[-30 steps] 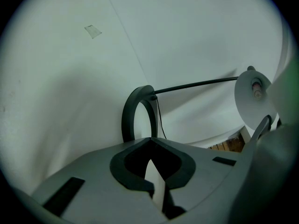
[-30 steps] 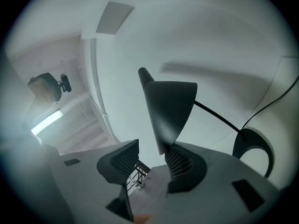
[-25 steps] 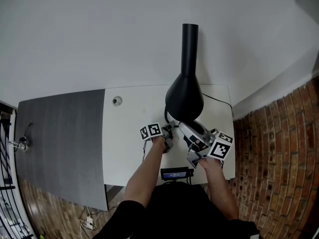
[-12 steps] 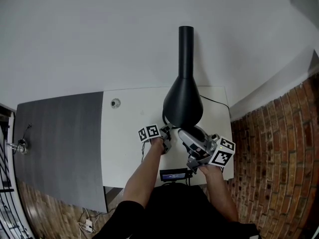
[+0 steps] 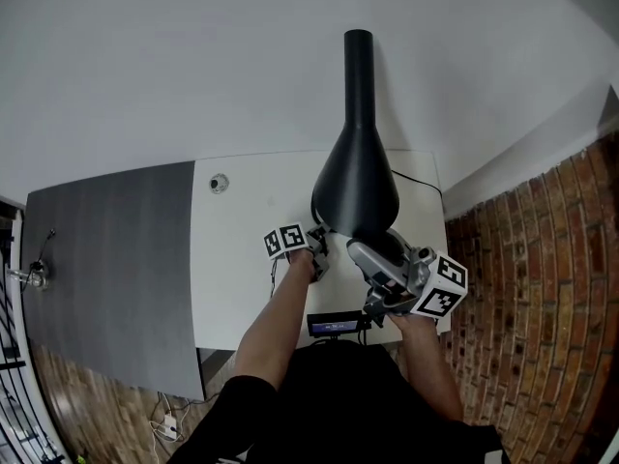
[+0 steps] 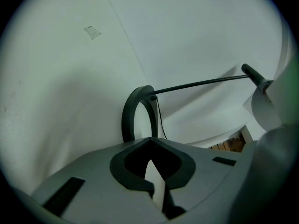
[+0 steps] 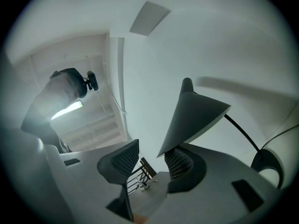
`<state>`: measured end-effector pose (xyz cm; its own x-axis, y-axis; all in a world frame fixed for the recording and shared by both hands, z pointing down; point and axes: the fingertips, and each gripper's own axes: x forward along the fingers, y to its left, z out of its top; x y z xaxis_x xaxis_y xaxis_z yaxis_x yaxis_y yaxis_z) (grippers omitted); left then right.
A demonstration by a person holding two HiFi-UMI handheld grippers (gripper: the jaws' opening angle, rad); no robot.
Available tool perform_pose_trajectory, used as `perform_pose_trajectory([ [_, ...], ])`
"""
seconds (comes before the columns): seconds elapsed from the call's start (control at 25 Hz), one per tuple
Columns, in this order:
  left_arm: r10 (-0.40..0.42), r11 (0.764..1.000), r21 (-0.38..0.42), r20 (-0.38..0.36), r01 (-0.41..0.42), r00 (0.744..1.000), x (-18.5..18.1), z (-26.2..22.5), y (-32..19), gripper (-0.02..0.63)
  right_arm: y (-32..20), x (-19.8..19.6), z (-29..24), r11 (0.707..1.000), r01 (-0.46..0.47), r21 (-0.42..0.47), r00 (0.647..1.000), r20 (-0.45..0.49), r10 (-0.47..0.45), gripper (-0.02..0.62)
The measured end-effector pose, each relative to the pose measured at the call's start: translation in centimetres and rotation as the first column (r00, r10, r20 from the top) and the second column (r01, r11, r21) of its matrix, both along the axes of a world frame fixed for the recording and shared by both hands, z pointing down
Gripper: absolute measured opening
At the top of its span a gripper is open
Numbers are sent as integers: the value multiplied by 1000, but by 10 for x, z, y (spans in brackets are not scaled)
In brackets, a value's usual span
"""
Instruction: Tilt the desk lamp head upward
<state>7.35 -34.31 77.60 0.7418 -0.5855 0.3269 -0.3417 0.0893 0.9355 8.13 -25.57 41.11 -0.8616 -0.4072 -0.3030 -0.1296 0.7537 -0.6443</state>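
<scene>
Over the white table (image 5: pixel 242 249), the black lamp head (image 5: pixel 356 187) is pointing away from me. Its wide rim is sitting right beside the right gripper (image 7: pixel 150 161), jaws gaping empty. The left gripper (image 6: pixel 150 146) is resting pinched closed by the ring base (image 6: pixel 136 111).

I can find no words, numbers or brand names that I can read in any view. The cube on the left gripper (image 5: pixel 317 251) and the cube on the right gripper (image 5: pixel 358 252) carry black and white square patterns, but these are not letters. A small screen (image 5: pixel 337 327) at the near edge of the desk (image 5: pixel 242 259) glows blue, and what it shows is too small for me to make out. In the left gripper view a little pale patch (image 6: pixel 92 31) sits on the desk, too blurry to tell if it has print
</scene>
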Motion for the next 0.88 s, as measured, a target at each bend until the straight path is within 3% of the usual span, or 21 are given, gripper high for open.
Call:
perform_pose_trajectory([
  [0.88, 0, 1000, -1, -7, 0, 1000, 3, 3, 0, 14, 8, 0, -70, 986, -22, 163, 1000, -4, 23, 173],
])
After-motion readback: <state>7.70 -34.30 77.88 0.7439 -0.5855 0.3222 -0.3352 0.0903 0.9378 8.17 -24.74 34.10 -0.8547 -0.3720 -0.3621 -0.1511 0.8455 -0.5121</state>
